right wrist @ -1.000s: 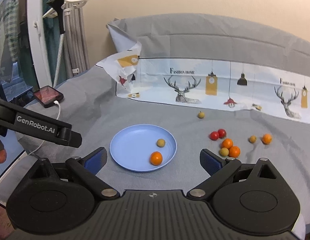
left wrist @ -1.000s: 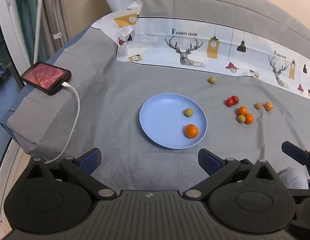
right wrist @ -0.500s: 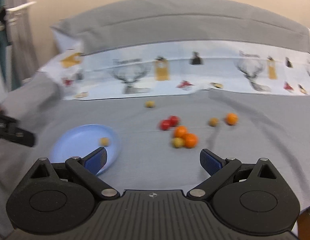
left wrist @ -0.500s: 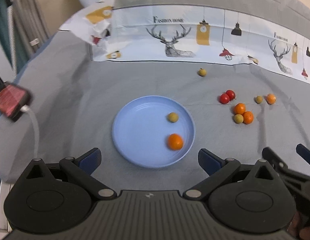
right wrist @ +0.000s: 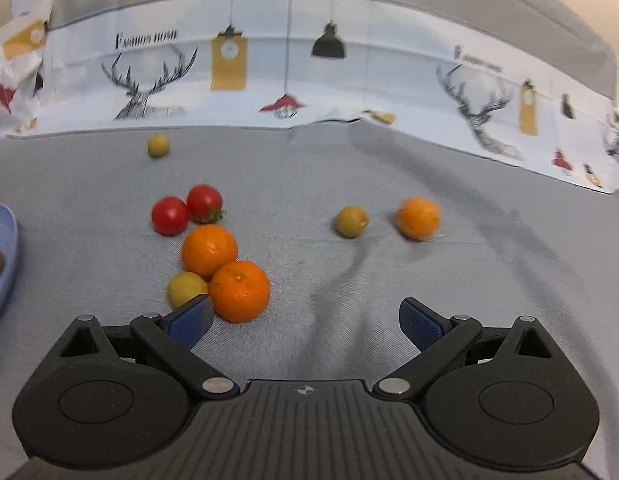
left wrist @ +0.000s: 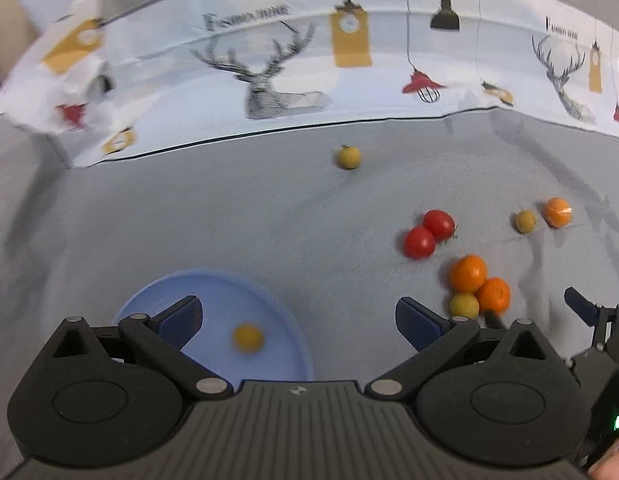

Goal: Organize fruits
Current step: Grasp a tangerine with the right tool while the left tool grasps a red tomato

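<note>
A blue plate [left wrist: 269, 300] lies on the grey cloth and holds a small yellow fruit [left wrist: 248, 338]. My left gripper [left wrist: 299, 316] is open and empty just above the plate's near edge. My right gripper [right wrist: 305, 318] is open and empty, close in front of a cluster of two oranges [right wrist: 239, 290], a yellow fruit [right wrist: 185, 288] and two red tomatoes [right wrist: 169, 215]. Its left fingertip sits beside the nearest orange. Further right lie a yellow-green fruit [right wrist: 350, 221] and another orange [right wrist: 417, 218]. A lone yellow fruit [right wrist: 157, 146] lies far back.
A white printed cloth with deer and lamps [right wrist: 309, 60] runs along the back of the grey surface [right wrist: 349, 272]. The plate's edge [right wrist: 7, 240] shows at the far left of the right wrist view. The right gripper shows at the right edge of the left wrist view [left wrist: 589, 312].
Both grippers moved forward and lower toward the cloth. The right gripper swung right from the plate to the fruit cluster. The phone left the left view, and the plate's orange is now out of sight.
</note>
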`<state>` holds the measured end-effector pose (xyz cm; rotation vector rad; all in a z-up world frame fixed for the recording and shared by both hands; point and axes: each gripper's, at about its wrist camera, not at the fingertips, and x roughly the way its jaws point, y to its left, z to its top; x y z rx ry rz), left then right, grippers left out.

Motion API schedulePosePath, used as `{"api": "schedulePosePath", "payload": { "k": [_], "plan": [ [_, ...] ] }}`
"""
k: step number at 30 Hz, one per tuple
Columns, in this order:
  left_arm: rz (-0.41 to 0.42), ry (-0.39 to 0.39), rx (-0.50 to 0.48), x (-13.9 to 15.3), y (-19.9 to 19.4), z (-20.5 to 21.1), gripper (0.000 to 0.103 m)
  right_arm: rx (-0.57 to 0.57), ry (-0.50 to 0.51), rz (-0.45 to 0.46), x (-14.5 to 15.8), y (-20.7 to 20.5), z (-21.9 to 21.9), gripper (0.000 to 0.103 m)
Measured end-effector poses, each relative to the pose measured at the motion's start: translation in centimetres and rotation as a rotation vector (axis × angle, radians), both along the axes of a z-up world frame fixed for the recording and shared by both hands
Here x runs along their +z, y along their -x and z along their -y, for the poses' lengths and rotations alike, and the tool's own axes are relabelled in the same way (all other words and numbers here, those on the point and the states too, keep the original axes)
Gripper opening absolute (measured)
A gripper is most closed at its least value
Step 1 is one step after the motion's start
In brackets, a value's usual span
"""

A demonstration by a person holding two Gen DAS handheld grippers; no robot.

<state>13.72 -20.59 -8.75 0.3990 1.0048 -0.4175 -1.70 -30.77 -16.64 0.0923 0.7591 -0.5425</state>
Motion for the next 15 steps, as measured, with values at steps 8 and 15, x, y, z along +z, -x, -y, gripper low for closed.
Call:
{"api": "schedulePosePath", "payload": {
  "k": [8,15],
  "plan": [
    [-0.096,-0.012,-0.125,-6.4,-4.7,7.3,0.103,0.08,0.027,0.023,-2.0,-2.1,1.9,0.097],
    [-0.151,-0.047,-0.178,-9.3,-5.5,9.9,0.103,0.087,0.013,0.05,-1.9,-1.7,2.6,0.074]
  ]
}}
